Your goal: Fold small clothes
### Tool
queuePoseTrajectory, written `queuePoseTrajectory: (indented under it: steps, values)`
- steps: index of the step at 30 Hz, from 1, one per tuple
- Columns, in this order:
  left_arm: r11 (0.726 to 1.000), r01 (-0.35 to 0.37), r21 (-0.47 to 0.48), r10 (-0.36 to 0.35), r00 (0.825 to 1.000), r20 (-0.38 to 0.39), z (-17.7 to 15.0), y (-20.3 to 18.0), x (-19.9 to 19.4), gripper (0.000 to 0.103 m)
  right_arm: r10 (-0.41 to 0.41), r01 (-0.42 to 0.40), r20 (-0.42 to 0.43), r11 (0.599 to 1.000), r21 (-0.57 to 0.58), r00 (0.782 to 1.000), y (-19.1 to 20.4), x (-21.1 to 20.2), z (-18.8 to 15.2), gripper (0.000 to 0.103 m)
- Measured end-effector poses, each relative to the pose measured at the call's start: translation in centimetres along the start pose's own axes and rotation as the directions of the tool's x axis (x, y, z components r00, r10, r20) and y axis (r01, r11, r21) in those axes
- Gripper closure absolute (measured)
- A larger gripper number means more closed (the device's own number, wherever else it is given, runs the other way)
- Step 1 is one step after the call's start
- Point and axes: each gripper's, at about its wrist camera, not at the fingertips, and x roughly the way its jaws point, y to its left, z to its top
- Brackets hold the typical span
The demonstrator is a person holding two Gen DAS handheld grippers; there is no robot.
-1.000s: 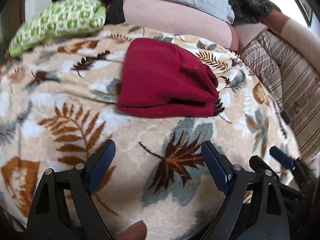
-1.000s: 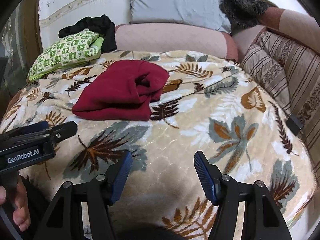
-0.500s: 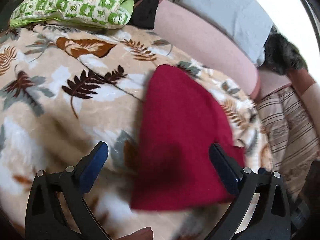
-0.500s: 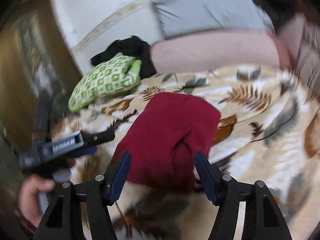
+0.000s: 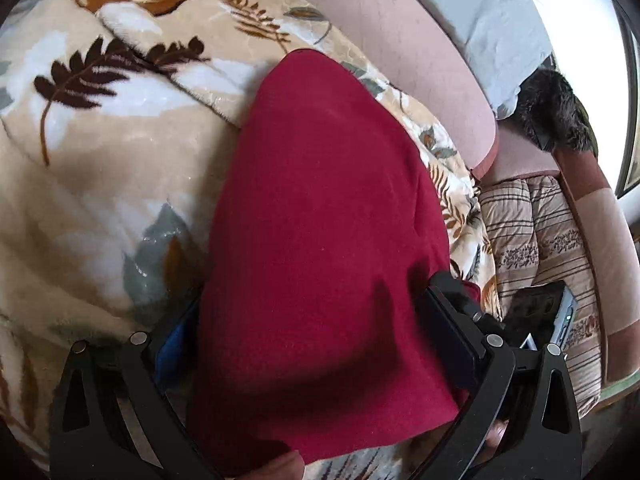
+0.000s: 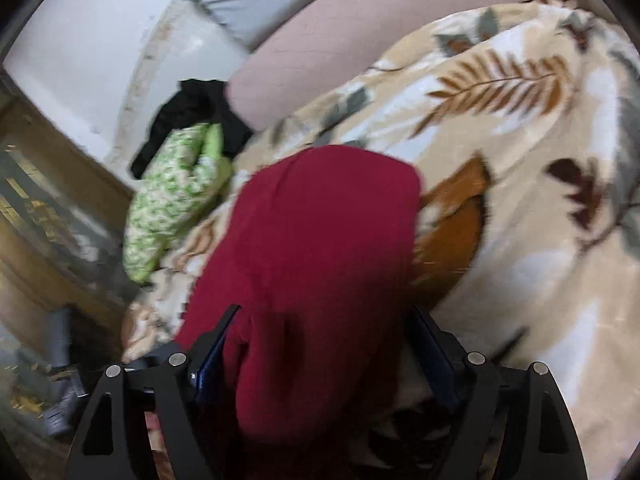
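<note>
The left gripper [image 5: 316, 344] stands with its jaws spread wide on either side of the near end of the folded dark red garment [image 5: 320, 216], not pinching it. The right gripper [image 6: 320, 356] has just been opening further, and its jaws straddle another end of the same garment [image 6: 312, 248], which bulges between them; no squeeze shows. This looks like the reach-in before a grip. Next, I judge, both must close on the cloth edges together and lift evenly. The garment lies mid-bed on a leaf-patterned blanket [image 5: 100, 152], towards the pink bolster [image 5: 400, 52] at the head edge; a green patterned pillow [image 6: 172, 200] sits at the bed's far corner.
</note>
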Motion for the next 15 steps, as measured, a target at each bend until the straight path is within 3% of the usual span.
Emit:
queuePoseTrajectory:
  steps: [3,5,6,10,12,15]
  values:
    - [1.0,-0.016,0.019,0.016,1.0,-0.006,-0.2,-0.1,0.3,0.002,0.021,-0.021,-0.02,1.0,-0.011,1.0,-0.1,0.5,0.0,0.024]
    - [0.998,-0.03,0.046,0.031,1.0,-0.006,-0.4,-0.4,0.3,0.002,0.006,-0.006,-0.016,1.0,0.021,1.0,-0.6,0.5,0.0,0.041]
    - [0.997,-0.04,0.064,0.041,0.999,-0.006,-0.5,-0.7,0.4,0.002,0.018,-0.018,-0.01,0.999,0.031,1.0,-0.8,0.4,0.0,0.043]
    - [0.992,-0.101,0.074,0.096,0.993,0.072,-0.7,-0.9,-0.8,0.038,0.015,-0.015,0.016,1.0,-0.021,1.0,0.1,-0.2,-0.3,0.058]
    - [0.991,-0.093,0.093,0.083,0.991,0.11,-0.5,-1.1,-1.6,0.045,0.034,-0.032,0.036,0.999,-0.033,0.999,0.9,-0.6,-0.1,0.062]
    - [0.991,-0.076,0.107,0.06,0.988,0.144,-0.6,-1.4,-2.8,0.046,0.096,-0.096,0.06,0.995,-0.011,0.994,2.0,-1.2,0.2,0.063]
